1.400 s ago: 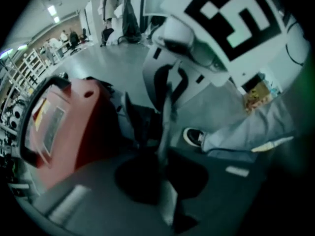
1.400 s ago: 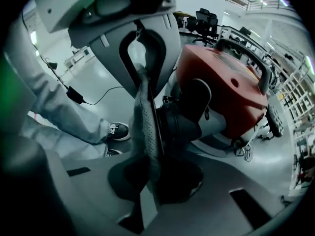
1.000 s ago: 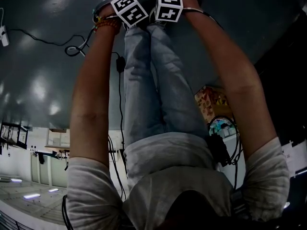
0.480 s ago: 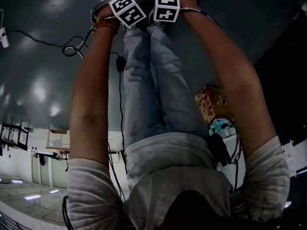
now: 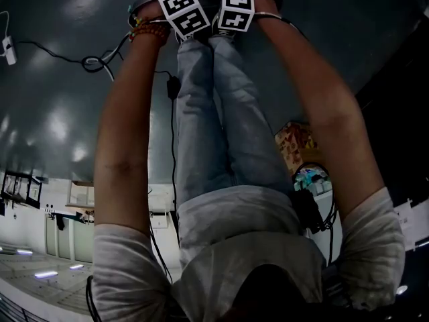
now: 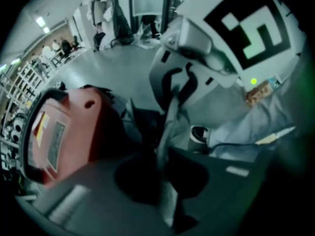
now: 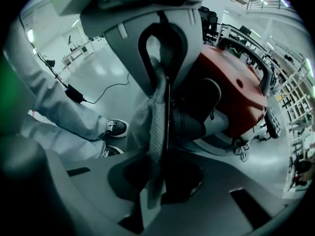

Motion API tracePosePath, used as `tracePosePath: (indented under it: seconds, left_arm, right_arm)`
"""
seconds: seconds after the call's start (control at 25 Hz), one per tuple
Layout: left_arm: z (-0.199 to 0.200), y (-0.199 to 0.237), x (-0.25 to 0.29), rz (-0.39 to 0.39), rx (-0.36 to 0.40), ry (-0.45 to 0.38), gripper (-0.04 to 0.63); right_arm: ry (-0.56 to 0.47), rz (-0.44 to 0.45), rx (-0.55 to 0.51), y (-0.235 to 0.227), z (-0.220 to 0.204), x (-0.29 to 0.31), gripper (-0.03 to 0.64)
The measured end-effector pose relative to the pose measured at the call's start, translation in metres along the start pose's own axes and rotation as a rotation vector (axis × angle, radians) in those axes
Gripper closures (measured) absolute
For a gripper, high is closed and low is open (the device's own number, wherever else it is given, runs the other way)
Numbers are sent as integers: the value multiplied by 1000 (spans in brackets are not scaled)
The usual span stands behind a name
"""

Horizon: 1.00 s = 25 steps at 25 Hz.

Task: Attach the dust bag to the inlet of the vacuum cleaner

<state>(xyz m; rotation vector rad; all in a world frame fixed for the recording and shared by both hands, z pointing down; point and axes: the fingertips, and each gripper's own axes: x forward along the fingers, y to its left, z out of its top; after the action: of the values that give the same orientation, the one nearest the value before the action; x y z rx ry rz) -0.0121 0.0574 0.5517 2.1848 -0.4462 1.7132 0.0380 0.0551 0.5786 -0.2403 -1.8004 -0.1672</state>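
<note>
The red vacuum cleaner (image 6: pixel 74 132) lies on the floor; the right gripper view shows its body (image 7: pixel 236 92) and a dark round inlet part (image 7: pixel 189 119). A grey fabric dust bag (image 7: pixel 155 107) hangs between both grippers, which point steeply down, side by side. My right gripper (image 7: pixel 157 181) is shut on the bag's edge. The bag's thin fold (image 6: pixel 170 122) runs down between the jaws of my left gripper (image 6: pixel 165 181), which are opening but still pinch it. The head view shows only the marker cubes, left (image 5: pixel 184 12) and right (image 5: pixel 236 9).
The person's legs and shoes (image 7: pixel 115 128) stand close behind the grippers. A black cable (image 5: pixel 94 64) and a power adapter (image 7: pixel 74 93) lie on the grey floor. A colourful box (image 5: pixel 295 143) sits off to one side. Shelving racks (image 6: pixel 19 87) stand beyond the vacuum.
The left gripper's marker cube has rolled a little and shifted slightly right in the head view. The right cube and arm have kept still.
</note>
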Motion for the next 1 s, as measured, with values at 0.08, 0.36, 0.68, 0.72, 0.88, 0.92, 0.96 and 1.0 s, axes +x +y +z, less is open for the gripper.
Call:
tracePosePath:
  seconds: [0.08,0.36,0.68,0.72,0.88,0.92,0.96,1.0]
  left_arm:
    - [-5,-2,9,-8,-70,-10,566]
    - [0,-8,-1,30,-30,12,569]
    - [0,-1,9,-14,2,32,569]
    - [1,-3,8,-18,5,37,571]
    - [5,2,5,-25,16,30,566]
    - [3,4,8,-27,8,29,566]
    - [1,6,13,-30,-5,29,566]
    - [-1,6,18,-33,-22,29,566]
  right_arm:
    - [5,-21,-56,-7,2,-6,584]
    - [-22,-18,-57,-14,0,-5,584]
    - [1,-20,-47,-15,-2,0,584]
    - [-5,-14,-39,-17,-3,4,584]
    - [-7,-13,-10,-19,-1,4,584]
    - [-4,-21,-18,-18,1,0,584]
    - [-4,-27,-30,-17,2,-6,584]
    - [-4,-31,-43,-16,4,-11,583]
